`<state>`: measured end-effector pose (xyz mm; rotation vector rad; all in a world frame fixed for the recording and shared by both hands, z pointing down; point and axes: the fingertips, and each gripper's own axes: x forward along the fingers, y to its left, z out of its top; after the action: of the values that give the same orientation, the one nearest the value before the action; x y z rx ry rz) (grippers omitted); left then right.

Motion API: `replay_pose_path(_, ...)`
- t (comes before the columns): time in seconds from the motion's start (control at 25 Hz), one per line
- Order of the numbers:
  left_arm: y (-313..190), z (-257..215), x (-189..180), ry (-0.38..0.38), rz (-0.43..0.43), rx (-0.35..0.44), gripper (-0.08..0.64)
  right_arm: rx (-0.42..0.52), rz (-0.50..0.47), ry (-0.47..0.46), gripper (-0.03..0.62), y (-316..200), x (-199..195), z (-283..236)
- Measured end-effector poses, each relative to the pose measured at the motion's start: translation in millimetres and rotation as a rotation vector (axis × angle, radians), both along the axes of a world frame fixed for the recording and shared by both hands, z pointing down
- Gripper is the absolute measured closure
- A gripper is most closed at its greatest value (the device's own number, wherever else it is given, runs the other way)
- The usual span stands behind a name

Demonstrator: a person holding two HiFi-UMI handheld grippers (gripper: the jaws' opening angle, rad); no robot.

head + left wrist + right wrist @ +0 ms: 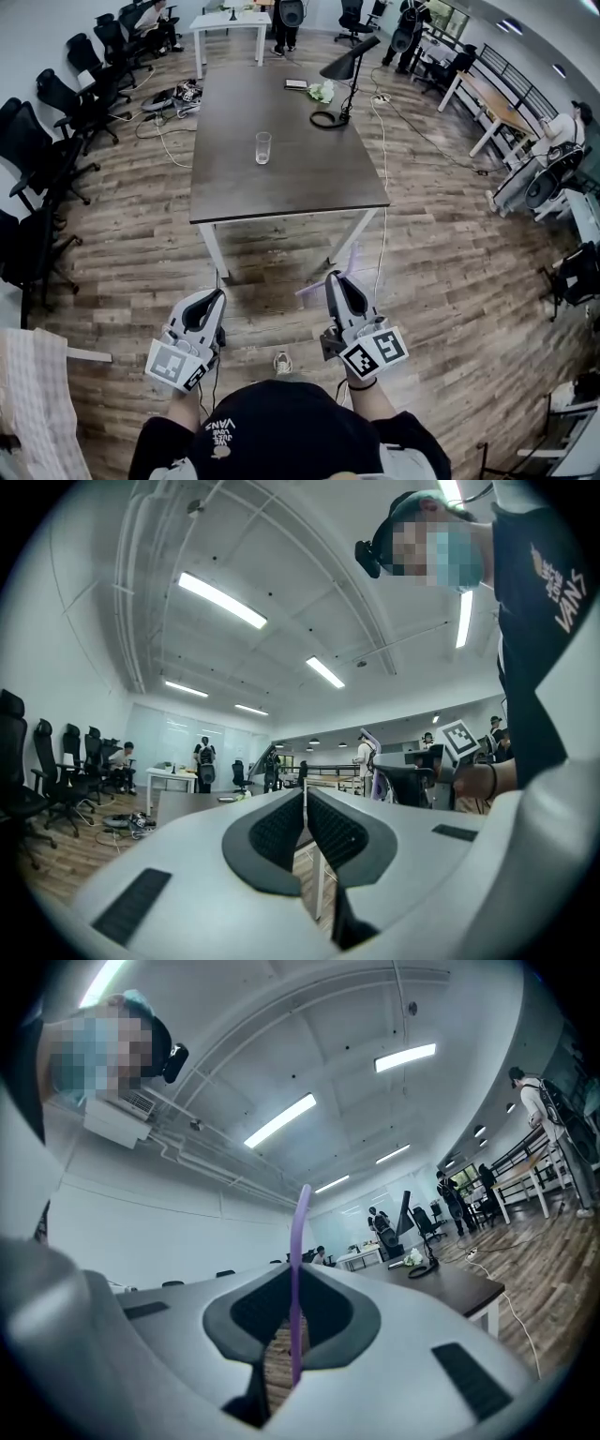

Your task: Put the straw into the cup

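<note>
A clear glass cup (262, 147) stands upright left of centre on the dark table (281, 187), far ahead of both grippers. In my right gripper (335, 281) a thin purple straw (319, 285) is pinched. The right gripper view shows the straw (300, 1232) standing up between the pads of that gripper (298, 1277), which is shut on it. My left gripper (214, 302) is level with the right one and holds nothing; its jaws (305, 801) meet at the tips. Both grippers hover over the wooden floor, short of the table's near edge.
A black desk lamp (343, 67) with a coiled base, a small book and crumpled paper sit at the table's far end. Black office chairs (56, 103) line the left wall, with cables (164, 127) on the floor. Other desks and people stand at the back and right.
</note>
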<state>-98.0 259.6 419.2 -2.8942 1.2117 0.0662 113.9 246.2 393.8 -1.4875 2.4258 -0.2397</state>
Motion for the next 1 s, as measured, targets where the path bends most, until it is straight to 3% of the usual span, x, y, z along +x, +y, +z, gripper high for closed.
replay_pose_path(0.68, -75.6, 1.9, 37.7, -0.005, -0.072, 0.013, 0.538, -0.009, -0.068, -0.008, 0.555, -89.6, 39.4, 7.6)
replay_pose_path(1.0, -110.6, 5.5, 33.1, -0.001, -0.067, -0.005, 0.538, -0.019, -0.056, -0.016, 0.555, -124.8, 36.9, 10.6)
